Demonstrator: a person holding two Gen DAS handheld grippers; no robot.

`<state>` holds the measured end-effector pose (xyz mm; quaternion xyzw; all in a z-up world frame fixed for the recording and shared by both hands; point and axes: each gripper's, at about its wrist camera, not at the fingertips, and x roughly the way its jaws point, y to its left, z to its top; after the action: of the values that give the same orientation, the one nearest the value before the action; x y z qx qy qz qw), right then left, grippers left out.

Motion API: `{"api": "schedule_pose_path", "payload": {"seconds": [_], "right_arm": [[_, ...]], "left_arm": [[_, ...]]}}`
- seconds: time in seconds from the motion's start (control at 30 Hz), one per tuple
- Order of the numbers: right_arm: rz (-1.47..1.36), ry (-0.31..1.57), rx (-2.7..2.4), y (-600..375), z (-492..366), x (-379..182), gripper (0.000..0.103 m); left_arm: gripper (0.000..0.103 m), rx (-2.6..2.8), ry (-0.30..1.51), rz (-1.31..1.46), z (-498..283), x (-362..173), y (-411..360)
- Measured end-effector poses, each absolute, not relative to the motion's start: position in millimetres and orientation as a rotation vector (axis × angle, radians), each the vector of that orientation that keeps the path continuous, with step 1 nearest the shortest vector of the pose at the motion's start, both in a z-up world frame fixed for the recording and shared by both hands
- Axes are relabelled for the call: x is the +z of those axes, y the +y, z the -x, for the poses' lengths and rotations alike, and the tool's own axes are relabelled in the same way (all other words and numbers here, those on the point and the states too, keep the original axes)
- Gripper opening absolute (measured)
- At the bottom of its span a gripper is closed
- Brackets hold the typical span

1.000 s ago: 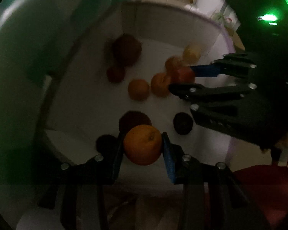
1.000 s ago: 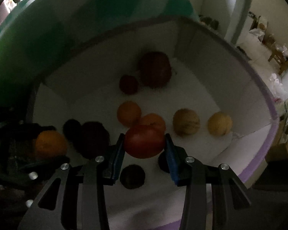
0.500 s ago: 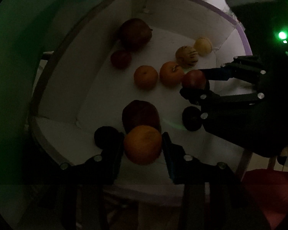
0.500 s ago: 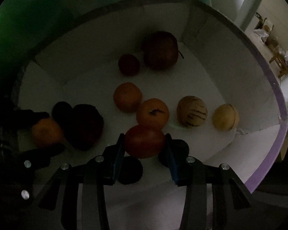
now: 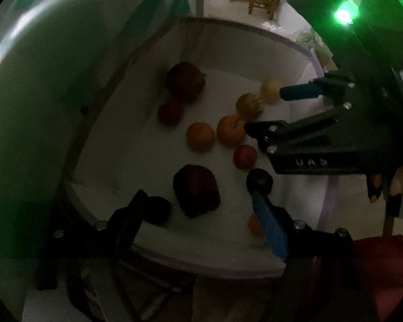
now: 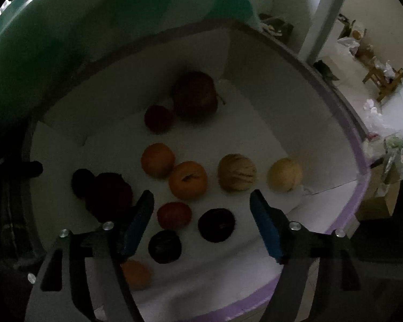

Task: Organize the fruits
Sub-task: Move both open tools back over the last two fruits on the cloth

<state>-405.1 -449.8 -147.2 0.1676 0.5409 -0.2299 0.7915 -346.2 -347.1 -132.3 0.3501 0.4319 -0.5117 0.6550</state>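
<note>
Writing: the raised letters "UAS" (image 5: 311,162) showed on the side of your right gripper (image 5: 266,112), readable only in the left wrist view; no other text was legible.
Left gripper (image 5: 198,206): your jaws stood wide apart and held nothing; a small orange (image 5: 254,224) lay just beside the blue right finger pad (image 5: 268,228).
Right gripper (image 6: 201,222): your jaws were spread wide and empty, above a red tomato-like fruit (image 6: 174,215) and two dark round fruits (image 6: 216,224), (image 6: 164,247).
Fruits: all lay on the white floor of the purple-rimmed bin (image 6: 358,150): a large dark red apple (image 6: 195,96), a small red fruit (image 6: 159,118), two oranges (image 6: 157,160), (image 6: 188,179), a striped pale fruit (image 6: 237,172), a yellow fruit (image 6: 284,175), and a dark red fruit (image 6: 110,196) beside a black one (image 6: 82,181).
Left view only: your hand (image 5: 397,179) behind the right gripper, a green light (image 5: 344,16).
Right view only: a wooden stool (image 6: 384,77) in the room beyond.
</note>
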Motion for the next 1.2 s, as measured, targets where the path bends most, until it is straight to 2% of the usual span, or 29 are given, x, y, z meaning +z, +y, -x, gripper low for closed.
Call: {"api": "schedule_pose_path", "payload": {"seconds": [0.17,0.23,0.4,0.5,0.6,0.7,1.03,1.2], "right_arm": [[-0.321,1.134,-0.53,-448.8,408.0,-115.1,0.075],[-0.29,1.123,-0.534,-448.3,404.0,-102.7,0.077],[-0.213,1.088,-0.511,-430.7,388.8,-61.0,0.079],[-0.217,0.975,-0.427,-411.8,380.1,-22.8,0.08],[-0.217,0.805,-0.294,-380.7,366.6,18.7,0.087],[-0.253,0.69,-0.186,-354.7,343.4,41.6,0.087],[-0.17,0.681,0.051,-243.1,197.6,44.0,0.087],[-0.172,0.716,0.133,-198.9,136.6,35.6,0.087]], "left_arm": [[0.083,-1.208,0.807,-0.731,352.9,-89.9,-327.4],[0.098,-1.209,0.747,-0.7,353.1,-74.2,-316.7],[0.098,-1.191,0.605,-0.659,351.3,-40.9,-285.5],[0.099,-1.154,0.544,-0.582,339.9,-15.6,-255.6],[0.1,-1.087,0.529,-0.466,312.8,8.5,-222.1],[0.101,-0.975,0.504,-0.339,275.7,34.0,-178.4],[0.101,-0.372,0.583,0.0,96.0,64.1,-14.9],[0.101,-0.222,0.638,0.083,43.5,60.6,44.2]]}}
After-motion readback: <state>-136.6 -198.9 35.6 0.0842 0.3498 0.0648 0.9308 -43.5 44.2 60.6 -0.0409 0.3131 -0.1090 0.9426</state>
